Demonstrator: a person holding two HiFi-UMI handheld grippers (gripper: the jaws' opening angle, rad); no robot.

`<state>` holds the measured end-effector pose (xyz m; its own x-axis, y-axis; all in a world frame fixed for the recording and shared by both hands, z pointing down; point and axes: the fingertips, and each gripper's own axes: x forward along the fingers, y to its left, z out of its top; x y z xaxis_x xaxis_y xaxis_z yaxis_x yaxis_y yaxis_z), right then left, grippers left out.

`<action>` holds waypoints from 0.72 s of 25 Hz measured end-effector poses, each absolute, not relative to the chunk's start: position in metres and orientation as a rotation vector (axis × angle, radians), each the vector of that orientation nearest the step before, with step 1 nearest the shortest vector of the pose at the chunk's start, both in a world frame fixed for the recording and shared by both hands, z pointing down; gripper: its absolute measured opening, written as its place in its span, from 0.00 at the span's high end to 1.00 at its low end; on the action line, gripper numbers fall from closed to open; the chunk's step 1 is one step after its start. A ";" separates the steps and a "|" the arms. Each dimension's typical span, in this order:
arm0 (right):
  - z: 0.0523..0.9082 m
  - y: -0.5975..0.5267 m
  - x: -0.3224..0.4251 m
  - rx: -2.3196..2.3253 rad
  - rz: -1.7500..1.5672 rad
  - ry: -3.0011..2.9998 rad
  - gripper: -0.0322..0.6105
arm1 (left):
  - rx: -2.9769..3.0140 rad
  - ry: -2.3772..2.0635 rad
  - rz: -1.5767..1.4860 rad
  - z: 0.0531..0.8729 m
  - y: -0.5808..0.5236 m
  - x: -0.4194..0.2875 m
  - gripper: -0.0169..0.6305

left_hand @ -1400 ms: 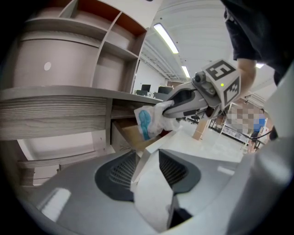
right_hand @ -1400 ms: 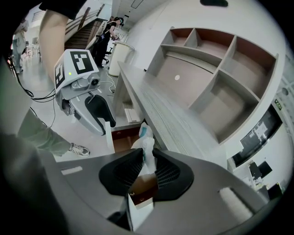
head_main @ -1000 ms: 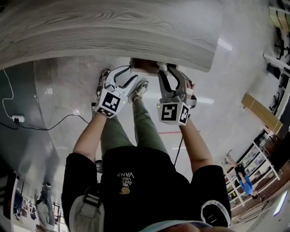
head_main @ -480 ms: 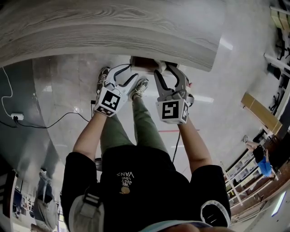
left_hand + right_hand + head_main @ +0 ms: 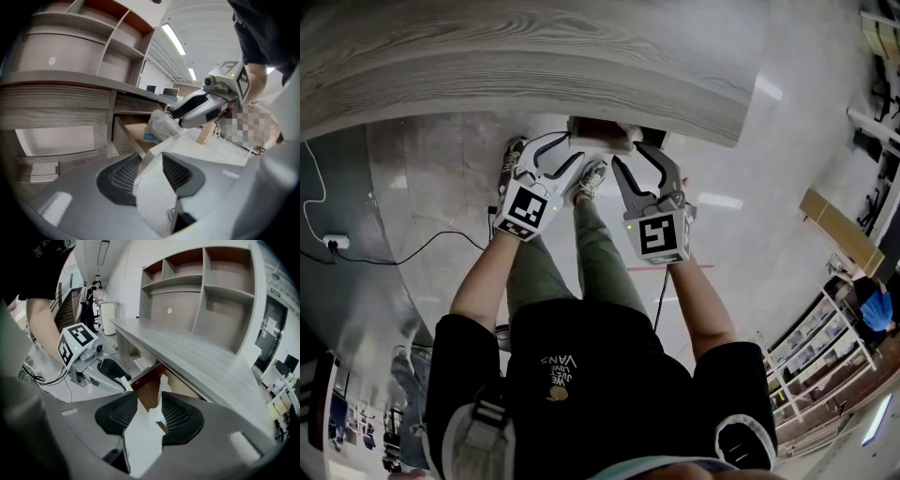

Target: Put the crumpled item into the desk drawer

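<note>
Compared with a second ago, the right gripper (image 5: 641, 161) sits further back from the open drawer (image 5: 598, 131) and its marker cube has rolled to face the camera more squarely. Its jaws have just been opening and now stand wide, released. The crumpled item (image 5: 162, 391) shows in the gap between them but no longer pressed by the pads. The left gripper (image 5: 572, 150) has not shifted; it is clenched on the drawer front (image 5: 153, 187) near its left corner.

There are two grippers, one drawer, one crumpled item and one desk. The drawer hangs out from under the front edge of the worktop (image 5: 534, 66).

The head view shows little of the drawer's inside, the worktop edge and the grippers covering it. The left gripper view looks in from the side: the item is a pale, wrinkled bag with something blue in it, lying in the drawer against its far side, the right gripper above it. Only the right gripper view shows the shelves (image 5: 206, 287) rising over the worktop's back edge.
</note>
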<state>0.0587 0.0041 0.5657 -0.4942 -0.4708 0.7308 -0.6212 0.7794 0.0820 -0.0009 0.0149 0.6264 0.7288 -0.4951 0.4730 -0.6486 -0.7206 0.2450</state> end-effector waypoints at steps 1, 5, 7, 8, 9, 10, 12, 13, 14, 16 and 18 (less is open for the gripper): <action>0.567 0.007 0.058 0.797 0.261 -2.186 0.71 | 2.536 -0.880 0.534 0.627 0.015 -0.001 0.71; 0.572 0.014 0.051 0.749 0.293 -2.200 0.71 | 2.534 -0.882 0.536 0.628 0.015 -0.001 0.71; 0.578 0.015 0.049 0.722 0.302 -2.200 0.71 | 2.532 -0.882 0.538 0.628 0.016 -0.001 0.71; 0.580 0.015 0.047 0.711 0.308 -2.202 0.71 | 2.531 -0.881 0.540 0.629 0.016 -0.001 0.71; 0.582 0.014 0.044 0.703 0.316 -2.204 0.71 | 2.531 -0.880 0.543 0.629 0.016 -0.001 0.71; 0.585 0.013 0.042 0.697 0.325 -2.206 0.71 | 2.530 -0.879 0.545 0.630 0.016 -0.001 0.71; 0.591 0.009 0.039 0.697 0.341 -2.201 0.71 | 2.529 -0.877 0.548 0.631 0.016 -0.001 0.71; 0.593 0.007 0.040 0.706 0.346 -2.195 0.71 | 2.528 -0.875 0.549 0.632 0.017 0.000 0.71; 0.595 0.004 0.041 0.722 0.351 -2.187 0.71 | 2.527 -0.874 0.549 0.633 0.017 0.000 0.71; 0.595 -0.005 0.048 0.774 0.358 -2.172 0.71 | 2.526 -0.872 0.548 0.633 0.018 0.000 0.71; 0.592 -0.015 0.056 0.829 0.355 -2.155 0.71 | 2.525 -0.869 0.550 0.634 0.018 -0.001 0.71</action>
